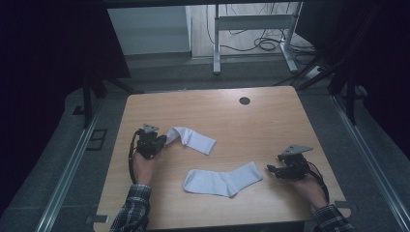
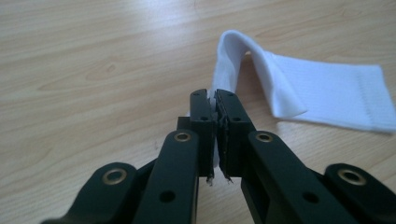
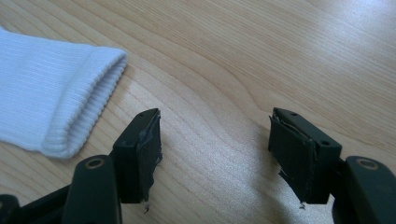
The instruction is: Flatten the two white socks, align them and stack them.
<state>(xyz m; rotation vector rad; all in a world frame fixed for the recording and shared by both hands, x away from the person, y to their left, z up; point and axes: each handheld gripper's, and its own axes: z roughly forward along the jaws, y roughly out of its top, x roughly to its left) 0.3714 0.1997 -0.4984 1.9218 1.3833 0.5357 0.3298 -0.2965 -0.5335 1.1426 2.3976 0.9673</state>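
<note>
The left gripper [image 2: 215, 100] pinches one end of the far sock [image 1: 193, 138], likely to drag it beside the near sock [image 1: 223, 180]; the right gripper [image 3: 215, 140], jaws spread and empty, waits just beside that sock's cuff.

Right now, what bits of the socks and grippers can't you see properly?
- Pinched end of the far sock: left gripper view, hidden between the shut jaws of the left gripper.
- Near sock: right gripper view, cut off by the left edge, so just its ribbed cuff shows beside the open right gripper.
- Right gripper: high view, too small and dark to tell how its jaws stand.
- Small dark round spot on the table: high view, too small to identify.
</note>
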